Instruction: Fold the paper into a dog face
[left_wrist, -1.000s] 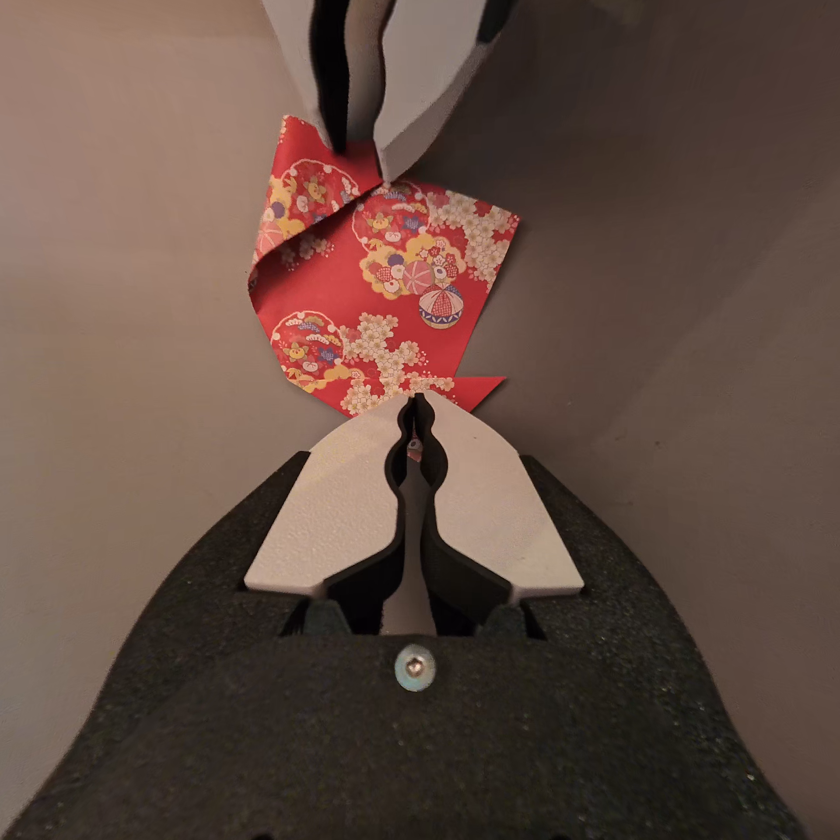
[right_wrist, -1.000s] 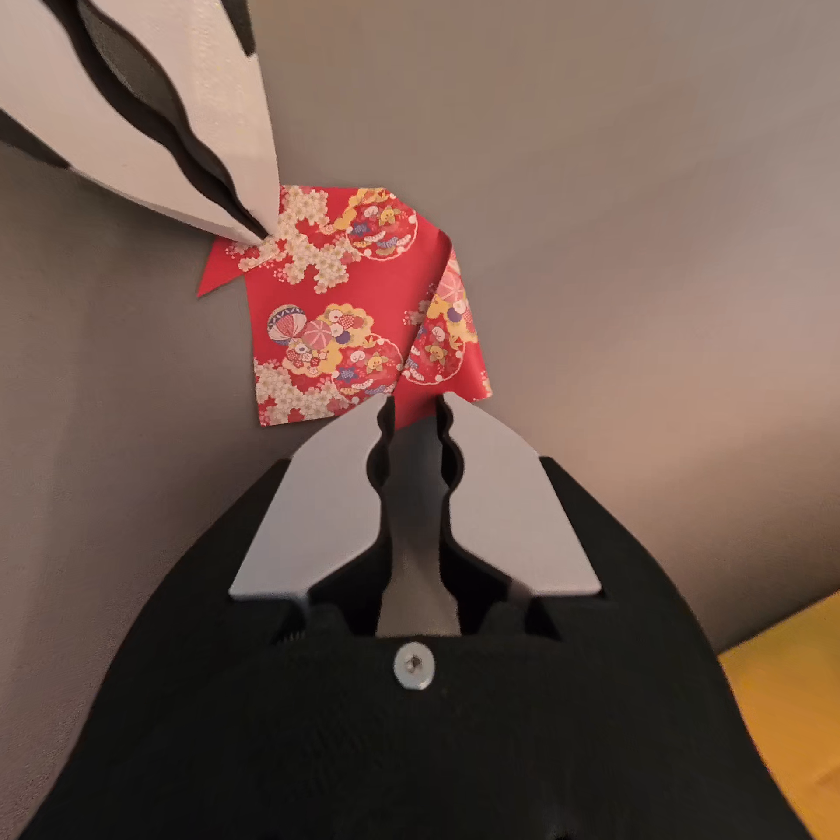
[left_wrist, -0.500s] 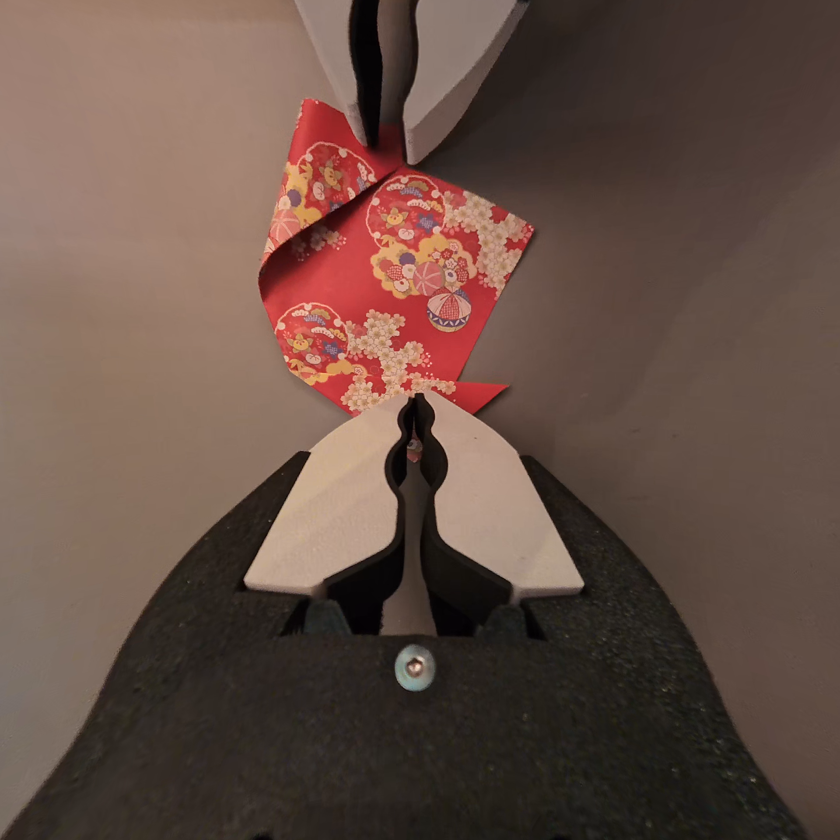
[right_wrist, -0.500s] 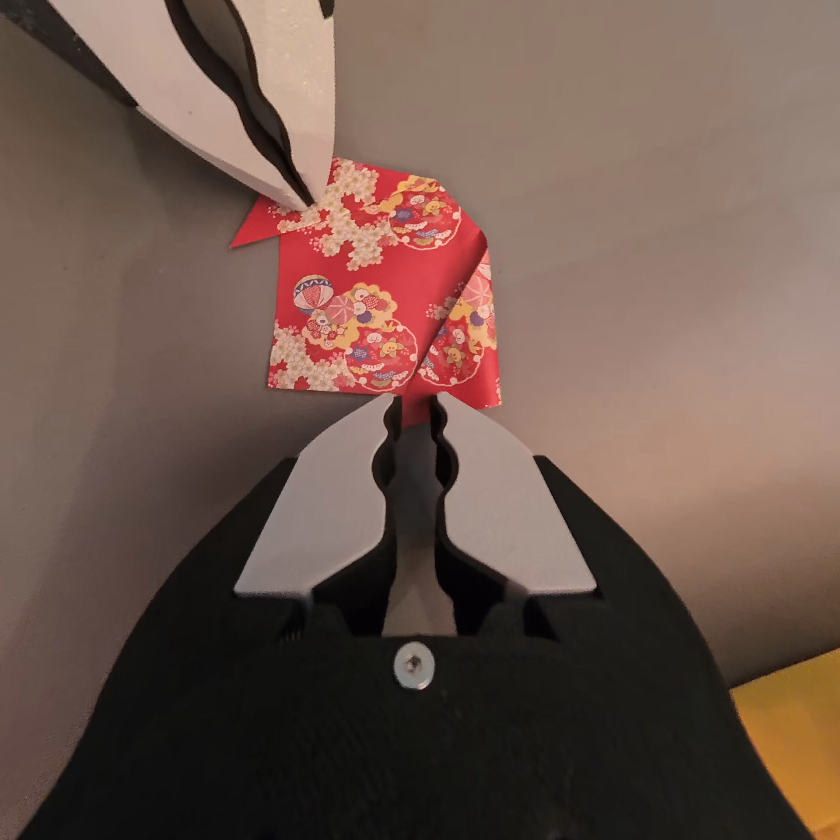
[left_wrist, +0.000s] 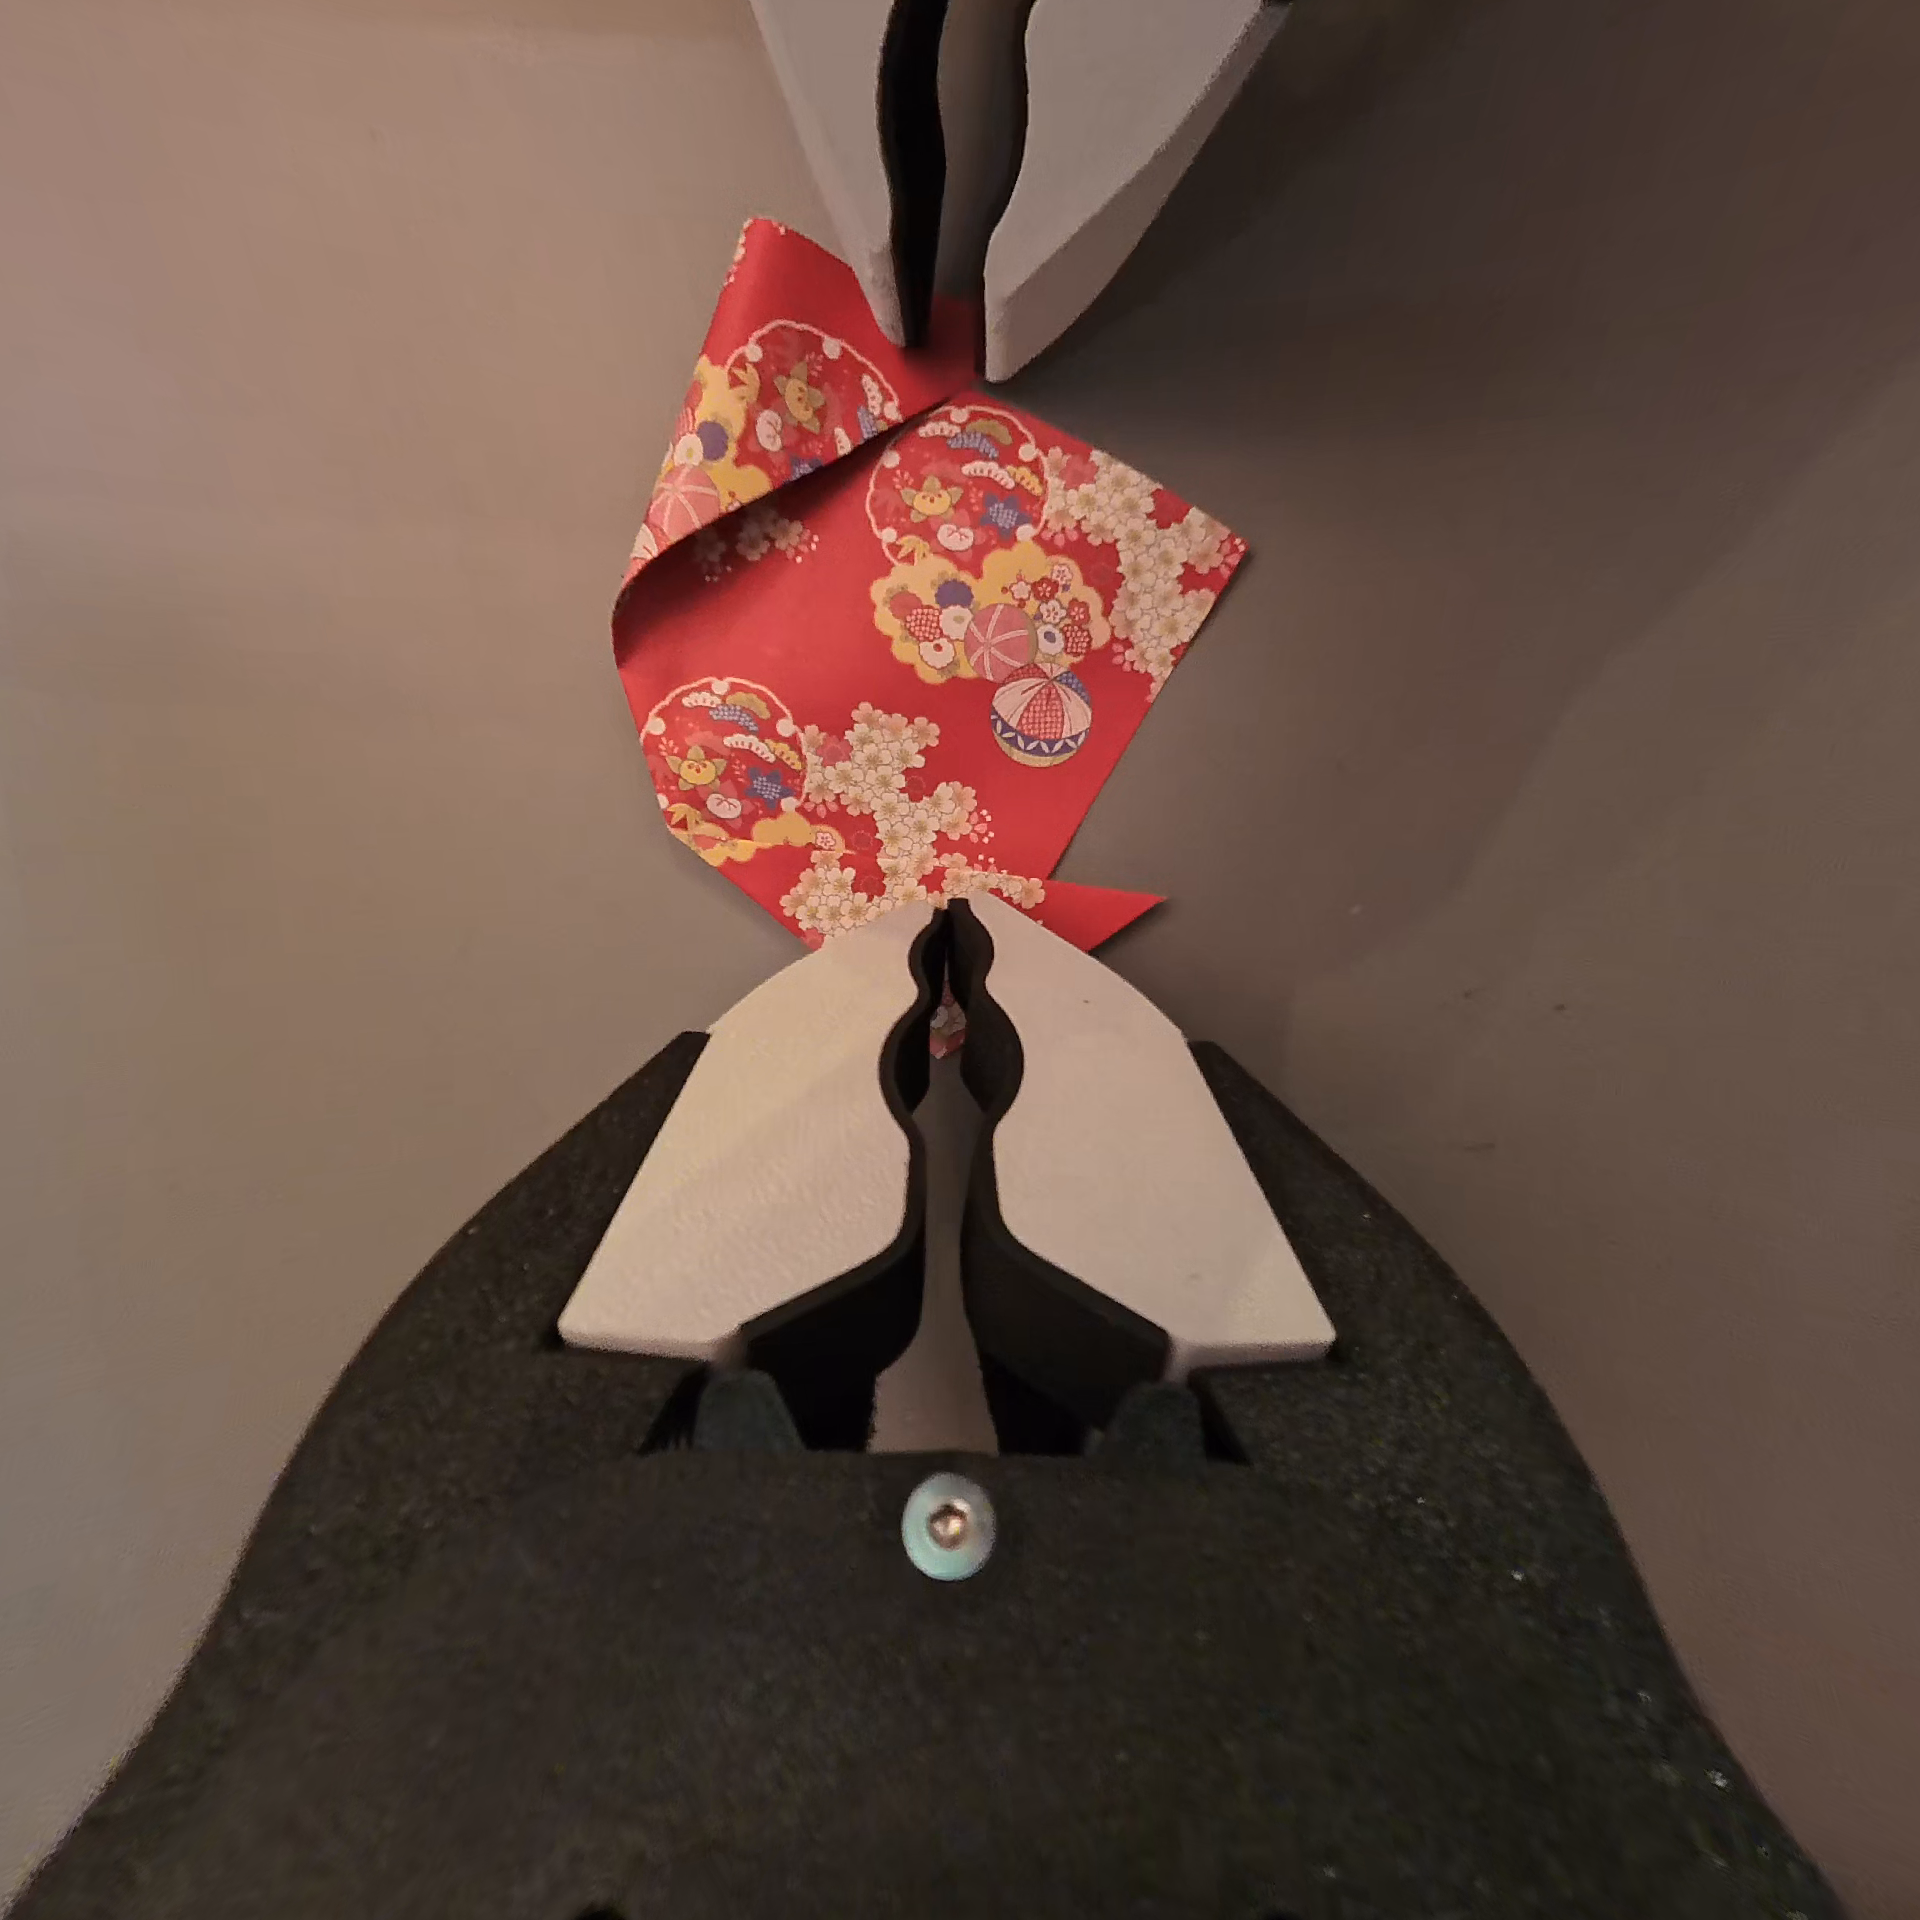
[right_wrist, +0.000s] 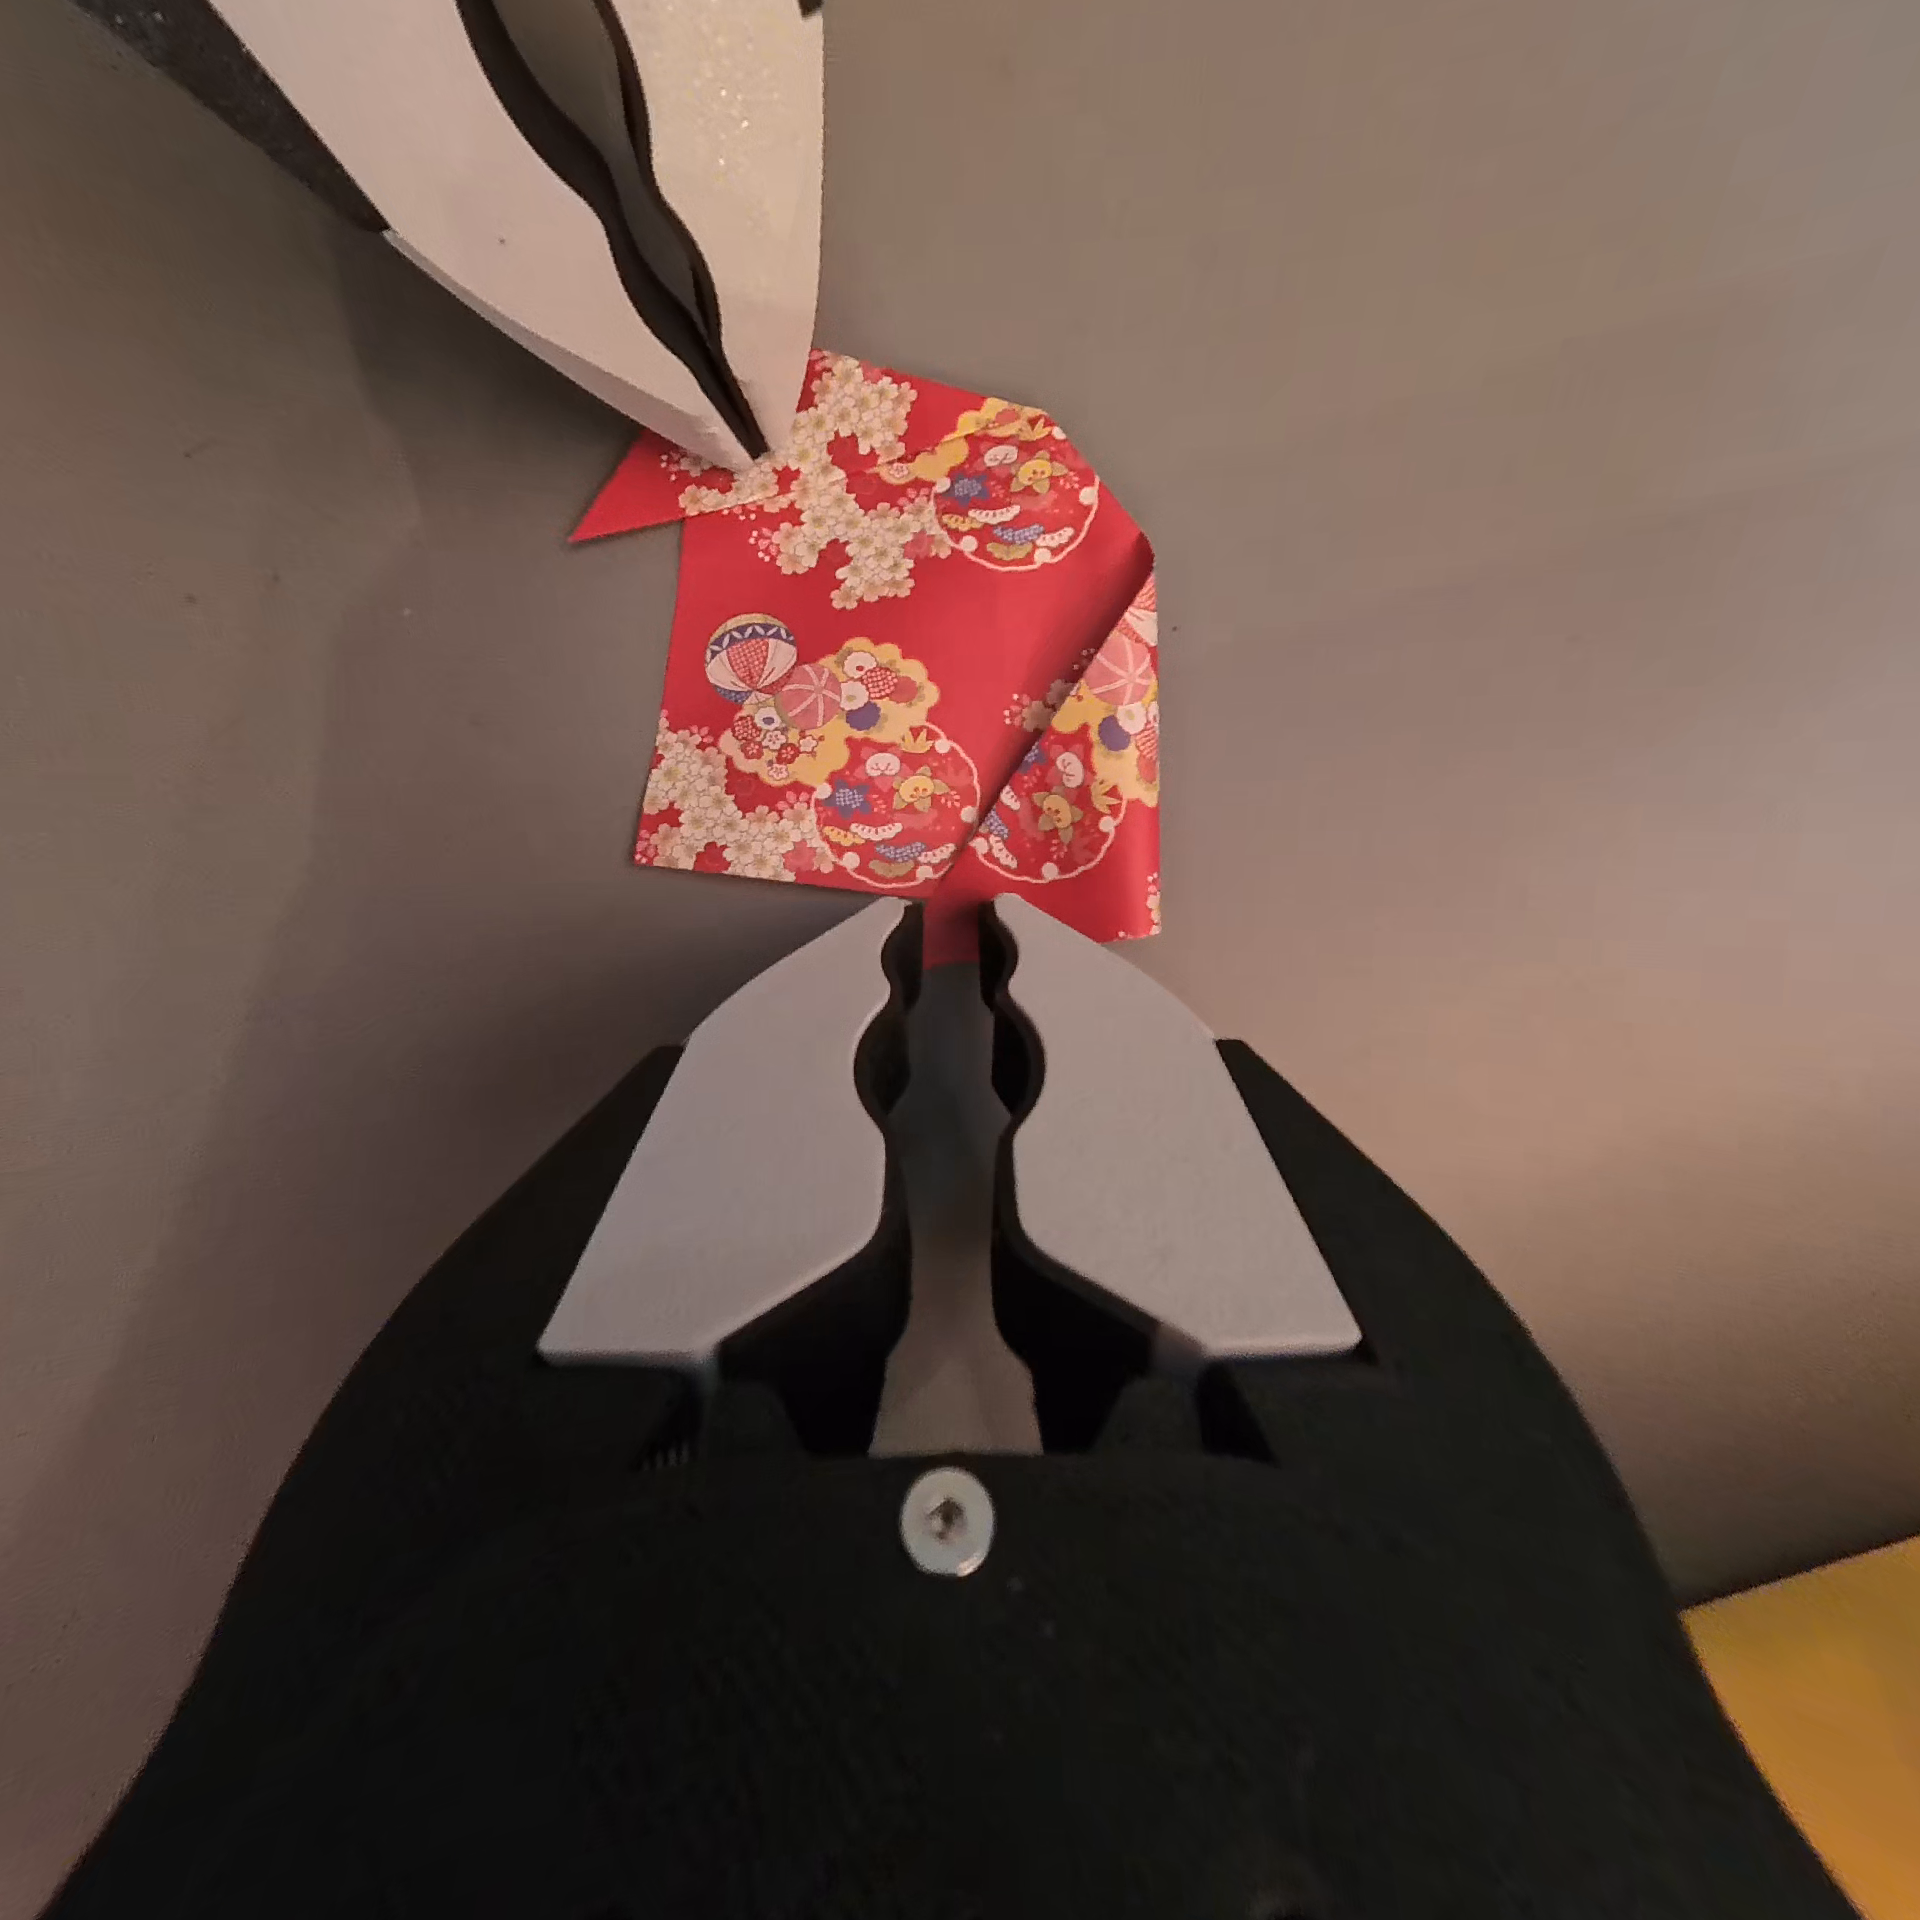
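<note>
- Nearest me, my left gripper (left_wrist: 948, 914) is pinching one corner of the paper (left_wrist: 894, 665), jaws closed tight on it, I'm guessing to anchor that end while I work the other.
- The red patterned paper is lying on the grey worktop (left_wrist: 312, 623) between both grippers, partly folded, one flap curling up off the surface.
- Farther out, my right gripper (left_wrist: 951, 348) is straddling the opposite corner with jaws slightly apart, not clamping yet as far as I can tell.
- I'm lining it up to grab that tip for the next crease.
- A yellow thing (right_wrist: 1808, 1704) is peeking in at the edge, can't tell what.
</note>
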